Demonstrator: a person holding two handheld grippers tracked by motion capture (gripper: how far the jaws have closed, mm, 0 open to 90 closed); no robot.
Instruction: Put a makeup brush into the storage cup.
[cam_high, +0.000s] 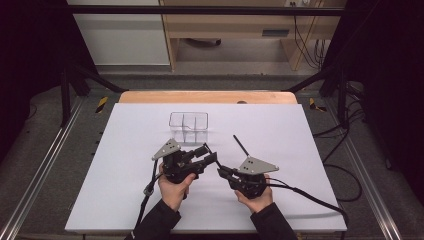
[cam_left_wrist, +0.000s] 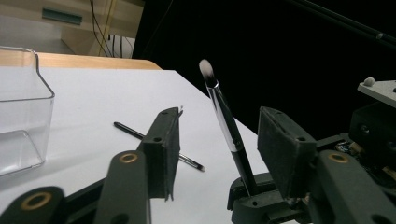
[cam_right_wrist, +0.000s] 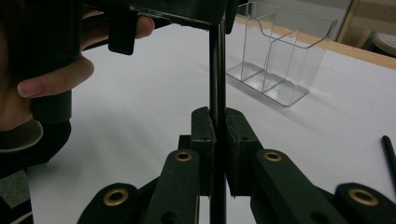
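Brush (cam_left_wrist: 224, 119) stands clamped upright in the right gripper (cam_right_wrist: 218, 135), between the left gripper's (cam_left_wrist: 217, 149) parted jaws; organizer (cam_high: 188, 127) looks empty, second brush (cam_high: 240, 144) lies on the table, so most work seems left.

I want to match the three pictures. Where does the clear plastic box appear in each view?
High view: the clear plastic box stands at the centre of the picture.
Left gripper view: at the left edge, partly cut off.
Right gripper view: at the upper right, with its dividers visible.
Shared landmark: the loose black brush lying on the table near the box.
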